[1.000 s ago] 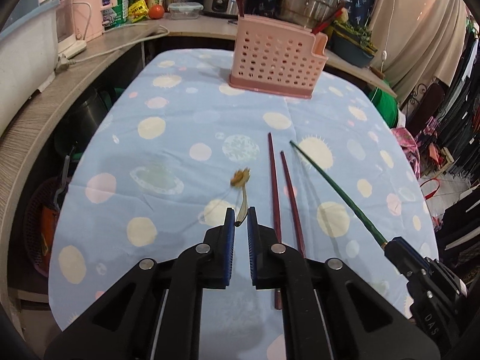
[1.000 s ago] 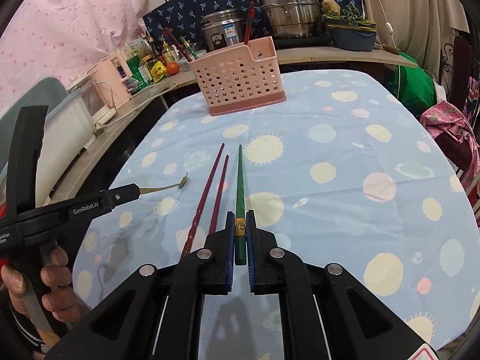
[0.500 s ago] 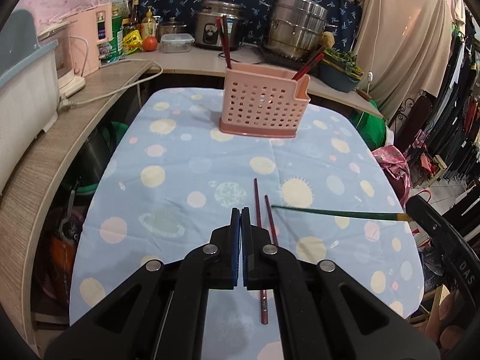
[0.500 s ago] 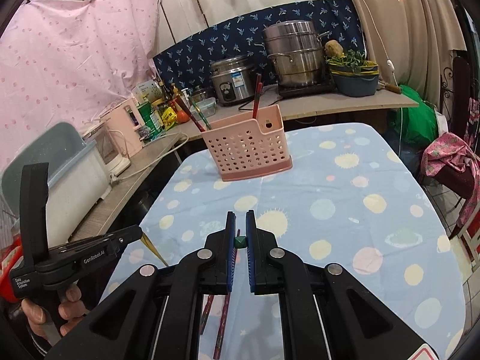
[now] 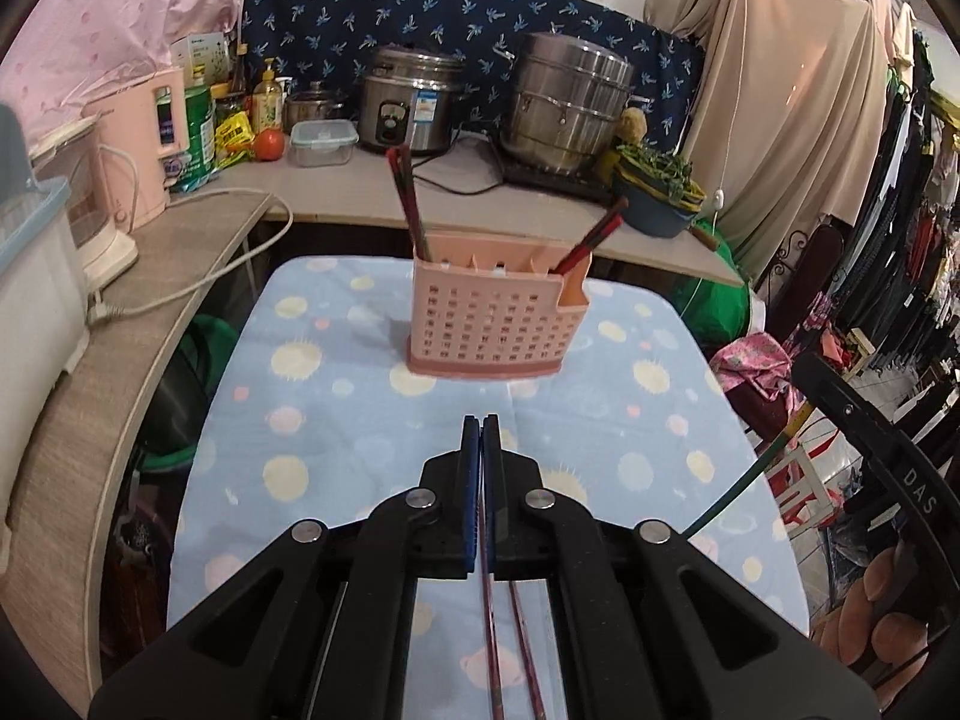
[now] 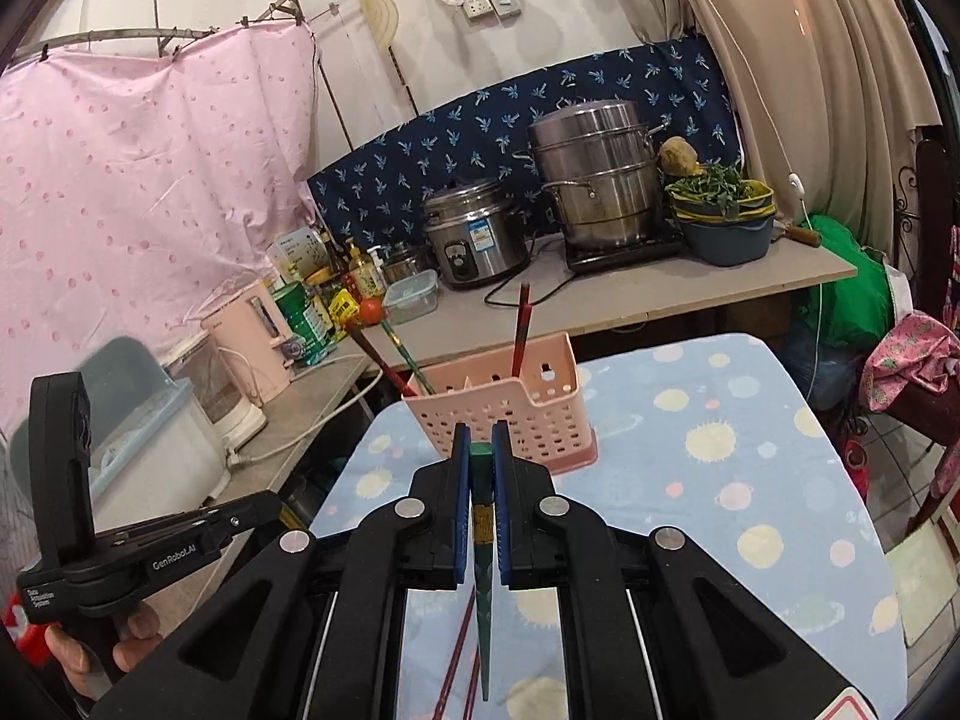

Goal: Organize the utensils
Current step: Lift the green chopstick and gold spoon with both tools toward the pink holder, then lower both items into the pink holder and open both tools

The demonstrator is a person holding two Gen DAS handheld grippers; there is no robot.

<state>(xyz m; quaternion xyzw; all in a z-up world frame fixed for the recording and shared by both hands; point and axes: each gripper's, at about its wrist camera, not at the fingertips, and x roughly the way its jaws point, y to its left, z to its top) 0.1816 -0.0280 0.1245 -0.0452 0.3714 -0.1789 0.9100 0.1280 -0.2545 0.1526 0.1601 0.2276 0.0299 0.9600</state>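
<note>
A pink slotted utensil basket [image 5: 492, 324] [image 6: 516, 414] stands at the far end of the blue spotted table [image 5: 336, 420]. Red chopsticks [image 5: 408, 198] and a green one [image 6: 408, 354] stick out of it. My right gripper [image 6: 481, 429] is shut on a green chopstick [image 6: 482, 588], which hangs tip-down above the table and shows in the left wrist view as the green chopstick [image 5: 744, 480]. My left gripper [image 5: 481, 420] is shut and raised above the table. The thin gold utensil it picked up is hidden by the jaws. Two red chopsticks [image 5: 498, 648] [image 6: 456, 660] lie on the cloth beneath.
A curved counter [image 5: 180, 228] wraps the table's left and far sides, with a pink kettle [image 5: 144, 150], a trailing cord, a rice cooker [image 5: 414, 102], a steel steamer [image 5: 570, 102] and a bowl of greens [image 5: 657, 192]. Clothes and a chair crowd the right side.
My left gripper closed on the small gold utensil and lifted it off the cloth. Both grippers rose, and the green chopstick came up with the right one.
</note>
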